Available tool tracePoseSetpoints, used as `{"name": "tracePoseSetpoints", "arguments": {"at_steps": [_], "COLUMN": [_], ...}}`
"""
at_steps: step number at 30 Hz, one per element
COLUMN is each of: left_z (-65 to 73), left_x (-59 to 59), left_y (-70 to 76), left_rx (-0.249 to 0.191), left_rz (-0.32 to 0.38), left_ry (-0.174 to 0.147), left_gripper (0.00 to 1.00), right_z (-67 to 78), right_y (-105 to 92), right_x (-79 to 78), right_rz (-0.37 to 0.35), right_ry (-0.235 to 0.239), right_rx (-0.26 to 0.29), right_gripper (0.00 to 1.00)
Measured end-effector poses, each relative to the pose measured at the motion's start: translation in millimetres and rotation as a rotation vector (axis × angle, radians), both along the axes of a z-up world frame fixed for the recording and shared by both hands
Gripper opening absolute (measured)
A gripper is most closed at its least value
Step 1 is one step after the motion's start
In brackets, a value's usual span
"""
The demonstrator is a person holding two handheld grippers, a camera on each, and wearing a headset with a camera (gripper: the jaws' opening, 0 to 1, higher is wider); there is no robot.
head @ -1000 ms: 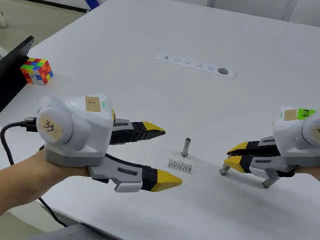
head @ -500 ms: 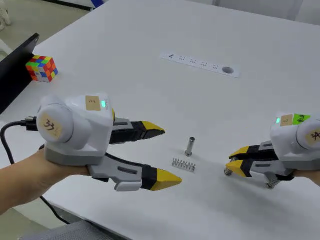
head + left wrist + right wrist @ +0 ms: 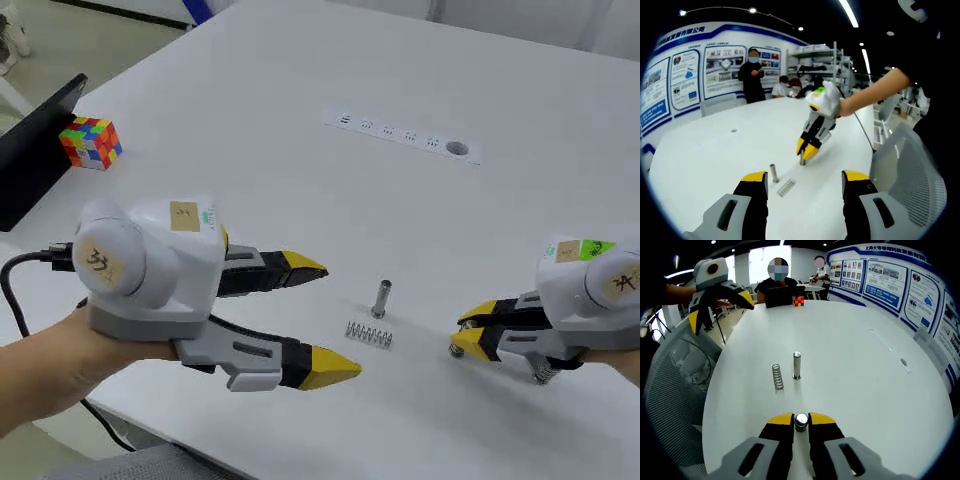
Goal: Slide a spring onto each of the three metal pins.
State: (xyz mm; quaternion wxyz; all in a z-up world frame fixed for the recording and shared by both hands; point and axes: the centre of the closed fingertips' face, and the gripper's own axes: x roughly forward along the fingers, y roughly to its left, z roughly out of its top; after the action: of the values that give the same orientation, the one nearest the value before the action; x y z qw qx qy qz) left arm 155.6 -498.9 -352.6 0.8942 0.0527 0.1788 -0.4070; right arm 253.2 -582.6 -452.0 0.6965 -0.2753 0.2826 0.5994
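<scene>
A bare metal pin [image 3: 382, 297] stands upright mid-table, and a loose spring [image 3: 368, 335] lies just in front of it. My right gripper [image 3: 468, 328] is shut on the top of a second pin [image 3: 456, 348], which wears a spring; its cap [image 3: 801, 421] sits between the jaws. Under that gripper's body stands a third sprung pin [image 3: 540, 374]. My left gripper [image 3: 328, 318] hovers open to the left of the loose spring, nothing between its jaws. The left gripper view shows the bare pin [image 3: 774, 173], the spring [image 3: 786, 187] and the right gripper [image 3: 810, 145].
A white power strip [image 3: 400, 133] is set into the table farther back. A Rubik's cube [image 3: 92, 142] and a dark screen [image 3: 35, 150] sit at the far left edge. A black cable [image 3: 15, 290] trails from the left gripper. People stand beyond the table.
The head camera has drifted, shifting the whole picture. The right gripper has dipped slightly while staying on its pin. The left gripper has kept open and nearly still.
</scene>
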Motion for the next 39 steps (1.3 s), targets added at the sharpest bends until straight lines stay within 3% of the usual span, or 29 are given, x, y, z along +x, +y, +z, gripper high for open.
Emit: {"name": "tracePoseSetpoints", "arguments": {"at_steps": [4, 12, 18, 22, 31, 39], "left_z": [1.1, 2.9, 4.0, 6.5, 6.4, 4.0], "left_x": [-1.2, -4.4, -5.7, -7.7, -17.2, -16.6], "left_y": [1.3, 5.0, 9.4, 12.8, 21.0, 31.1], "left_rx": [0.008, 0.018, 0.034, 0.036, 0.049, 0.049], "left_rz": [0.001, 0.011, 0.010, 0.015, 0.012, 0.024], "left_ry": [-0.002, -0.004, -0.004, -0.006, 0.001, 0.008], "left_gripper": [0.61, 0.61, 0.61, 0.61, 0.61, 0.60], "right_z": [1.0, 28.9, 46.4, 48.9, 17.3, -1.5], "right_y": [-0.6, 2.6, 24.8, 40.8, 69.8, 77.7], "right_x": [0.2, 1.3, -10.7, -25.2, -47.0, -38.7], "right_rz": [-0.009, -0.032, 0.004, 0.045, 0.153, 0.142], "right_ry": [-0.009, -0.035, -0.051, -0.050, -0.060, -0.045], "right_rx": [-0.001, 0.063, 0.104, 0.114, 0.020, -0.029], "right_gripper": [0.20, 0.21, 0.21, 0.21, 0.21, 0.21]}}
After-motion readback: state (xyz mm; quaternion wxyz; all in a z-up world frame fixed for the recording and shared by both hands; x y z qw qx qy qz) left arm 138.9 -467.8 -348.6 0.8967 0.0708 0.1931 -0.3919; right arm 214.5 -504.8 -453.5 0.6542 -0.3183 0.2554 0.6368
